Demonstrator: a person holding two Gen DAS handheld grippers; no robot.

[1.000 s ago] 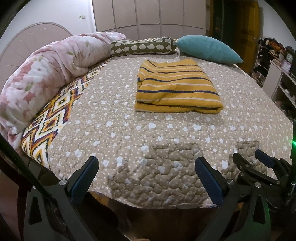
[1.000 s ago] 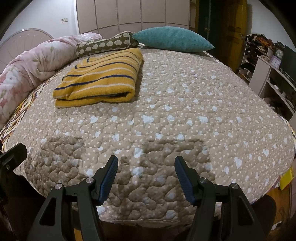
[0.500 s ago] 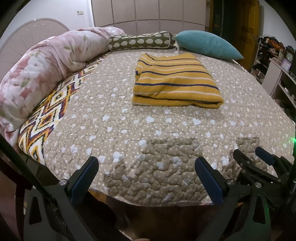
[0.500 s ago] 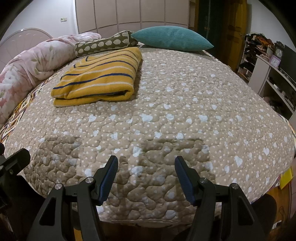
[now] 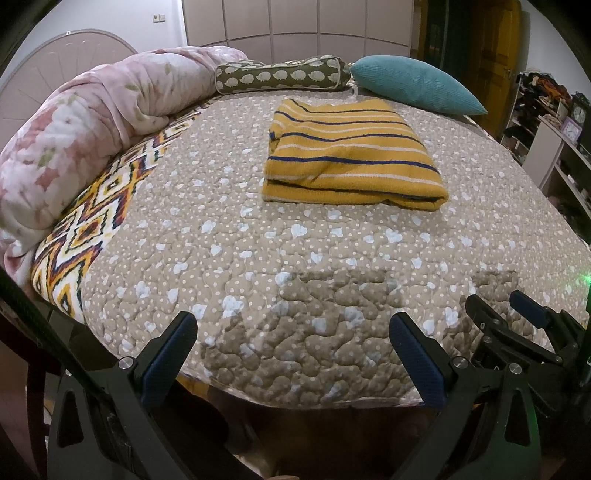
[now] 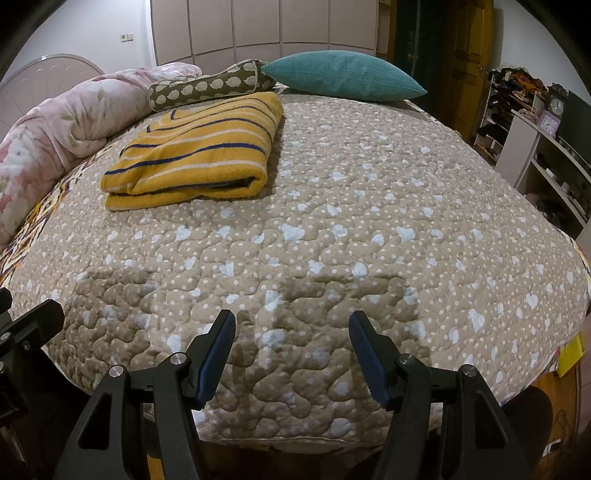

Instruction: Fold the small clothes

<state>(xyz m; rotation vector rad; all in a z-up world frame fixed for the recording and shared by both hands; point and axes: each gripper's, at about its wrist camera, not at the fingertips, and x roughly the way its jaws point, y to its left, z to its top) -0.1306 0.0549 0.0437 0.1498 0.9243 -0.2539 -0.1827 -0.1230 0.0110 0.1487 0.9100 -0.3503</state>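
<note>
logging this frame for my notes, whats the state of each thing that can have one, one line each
yellow striped garment: folded, lying flat on the bedspread
pink floral duvet: rolled up along the bed's edge
teal pillow: lying at the head of the bed
left gripper: open, empty, over the near bed edge
right gripper: open, empty, over the near bed edge

A home bedroom: quilted bed, pillow at one o'clock, wardrobe at twelve, shelves at three.
</note>
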